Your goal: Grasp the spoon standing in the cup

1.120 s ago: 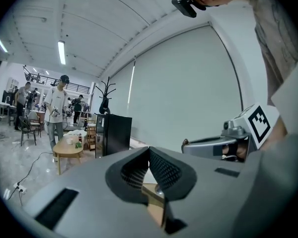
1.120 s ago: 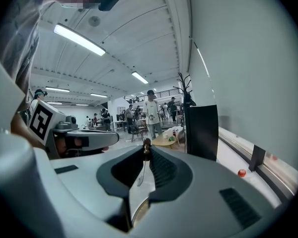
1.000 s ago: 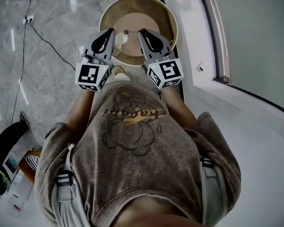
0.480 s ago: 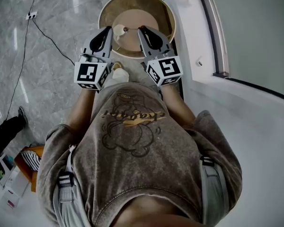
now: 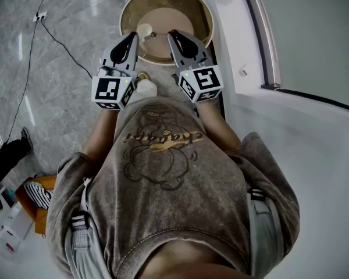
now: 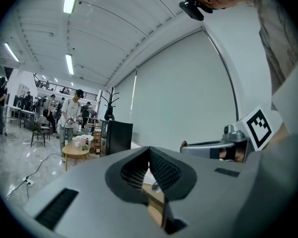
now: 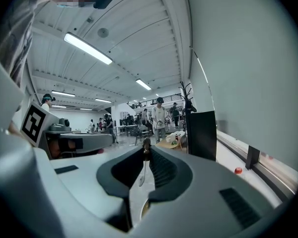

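Observation:
A white cup [image 5: 144, 29] stands on the round wooden table [image 5: 206, 16] at the top of the head view. My right gripper [image 5: 171, 35] hovers over the table just right of the cup. It is shut on the thin spoon [image 5: 155, 35]. In the right gripper view the spoon [image 7: 144, 170] hangs down from the pinched tips of that gripper [image 7: 146, 148], with its brown end at the top. My left gripper [image 5: 134, 36] is beside the cup's left edge. Its jaws meet at the tip [image 6: 149, 150] with nothing visibly between them.
The table has a raised rim all round. Right of it runs a white ledge with a dark rail [image 5: 262, 34]. A black cable [image 5: 58, 45] trails over the grey marble floor on the left. Far off stand people and a small table [image 6: 75, 150].
The table and cup have slid up and away in the head view. Both grippers keep their places before the body, and the spoon stays with the right gripper.

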The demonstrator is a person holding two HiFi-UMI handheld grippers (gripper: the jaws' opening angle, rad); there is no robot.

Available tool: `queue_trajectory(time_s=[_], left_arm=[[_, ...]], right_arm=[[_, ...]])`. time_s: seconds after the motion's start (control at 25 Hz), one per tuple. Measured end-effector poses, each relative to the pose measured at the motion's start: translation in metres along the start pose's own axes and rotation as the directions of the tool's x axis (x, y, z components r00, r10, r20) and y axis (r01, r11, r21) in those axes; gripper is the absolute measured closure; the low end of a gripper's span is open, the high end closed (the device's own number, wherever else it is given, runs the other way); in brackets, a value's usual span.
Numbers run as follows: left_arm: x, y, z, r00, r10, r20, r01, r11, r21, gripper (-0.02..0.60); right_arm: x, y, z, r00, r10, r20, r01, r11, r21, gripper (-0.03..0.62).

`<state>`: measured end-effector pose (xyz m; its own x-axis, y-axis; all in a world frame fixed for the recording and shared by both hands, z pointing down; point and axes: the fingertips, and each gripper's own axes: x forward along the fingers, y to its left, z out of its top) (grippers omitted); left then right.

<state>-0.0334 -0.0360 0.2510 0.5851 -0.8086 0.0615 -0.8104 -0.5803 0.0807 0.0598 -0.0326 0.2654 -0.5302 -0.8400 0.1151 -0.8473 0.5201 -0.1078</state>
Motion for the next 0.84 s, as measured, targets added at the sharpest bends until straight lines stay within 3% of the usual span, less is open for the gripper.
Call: queue_trajectory(time_s=[0.84], left_arm=[[-0.017, -0.015, -0.003, 1.000, -0.002, 0.011, 0.002, 1.000, 0.003, 0.565]], right_arm=[[-0.014, 0.006, -0.001, 1.000, 0.000, 0.012, 0.001, 1.000, -0.021, 0.542]])
